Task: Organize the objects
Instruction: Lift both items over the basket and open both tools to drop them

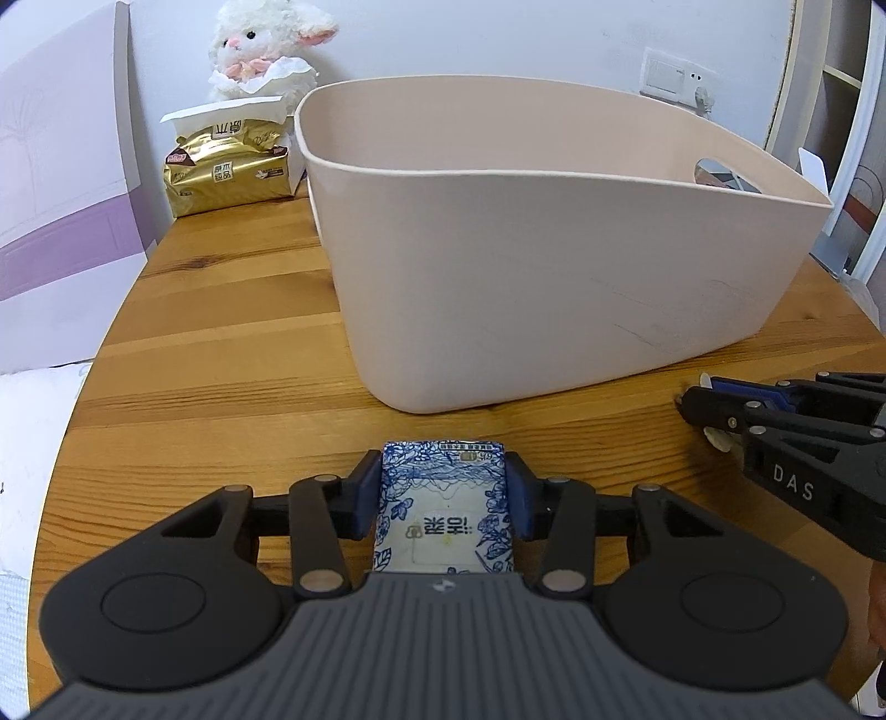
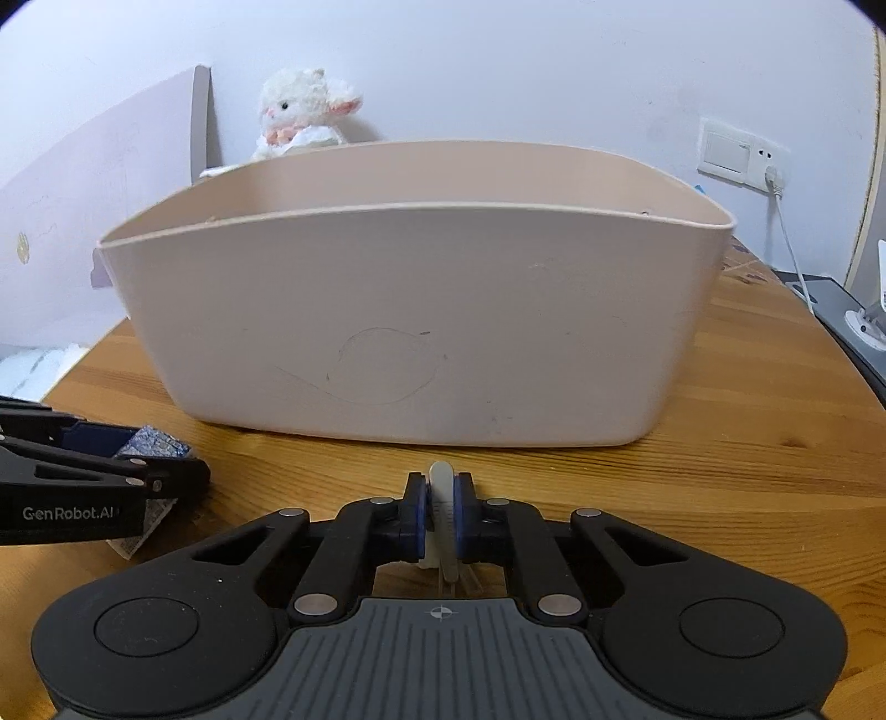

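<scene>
My left gripper point(image 1: 443, 479) is shut on a blue-and-white floral tissue packet point(image 1: 443, 504), low over the wooden table point(image 1: 221, 343) in front of the beige plastic bin point(image 1: 554, 266). My right gripper point(image 2: 441, 493) is shut on a thin cream-white plastic piece point(image 2: 443, 501), close to the bin's near wall point(image 2: 415, 310). In the left wrist view the right gripper point(image 1: 714, 412) shows at the right edge with the white piece in it. In the right wrist view the left gripper point(image 2: 166, 471) shows at the left with the packet point(image 2: 152, 440).
A gold tissue pack point(image 1: 227, 171) and a white plush lamb point(image 1: 266, 50) stand behind the bin at the back left. A wall socket with a cable point(image 2: 775, 183) is at the right. The table's left edge drops off beside a lilac panel point(image 1: 61, 183).
</scene>
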The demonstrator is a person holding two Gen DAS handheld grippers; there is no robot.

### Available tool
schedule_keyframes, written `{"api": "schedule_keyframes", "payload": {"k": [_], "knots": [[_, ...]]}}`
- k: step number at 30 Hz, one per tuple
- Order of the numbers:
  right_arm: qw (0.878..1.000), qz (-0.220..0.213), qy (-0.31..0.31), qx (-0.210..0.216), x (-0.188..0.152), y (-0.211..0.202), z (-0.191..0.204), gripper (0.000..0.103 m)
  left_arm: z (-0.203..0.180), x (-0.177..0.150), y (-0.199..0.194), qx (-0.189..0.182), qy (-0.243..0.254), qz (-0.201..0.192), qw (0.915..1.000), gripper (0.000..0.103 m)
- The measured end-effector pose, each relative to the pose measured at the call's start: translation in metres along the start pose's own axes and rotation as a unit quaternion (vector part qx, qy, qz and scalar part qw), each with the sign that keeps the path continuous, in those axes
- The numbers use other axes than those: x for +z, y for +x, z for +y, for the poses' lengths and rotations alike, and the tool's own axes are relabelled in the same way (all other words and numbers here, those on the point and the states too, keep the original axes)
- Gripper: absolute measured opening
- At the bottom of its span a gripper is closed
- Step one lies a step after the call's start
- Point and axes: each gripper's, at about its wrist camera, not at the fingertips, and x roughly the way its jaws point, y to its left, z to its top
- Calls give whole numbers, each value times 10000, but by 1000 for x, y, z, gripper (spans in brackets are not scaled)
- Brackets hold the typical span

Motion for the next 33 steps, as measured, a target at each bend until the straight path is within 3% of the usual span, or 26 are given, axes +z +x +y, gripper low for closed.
{"api": "schedule_keyframes", "payload": {"k": [16, 27, 33], "knots": [[9975, -686, -11, 184, 24, -72, -20, 9, -20, 8, -51, -45, 176, -465, 9988, 48], [9906, -1359, -4, 161, 67, -102, -40, 9, -34, 45, -95, -129, 346, -1050, 9938, 48], [9875, -1575, -57, 55, 93, -100, -47, 9, -35, 72, -94, 8, 272, -1263, 9916, 48]]}}
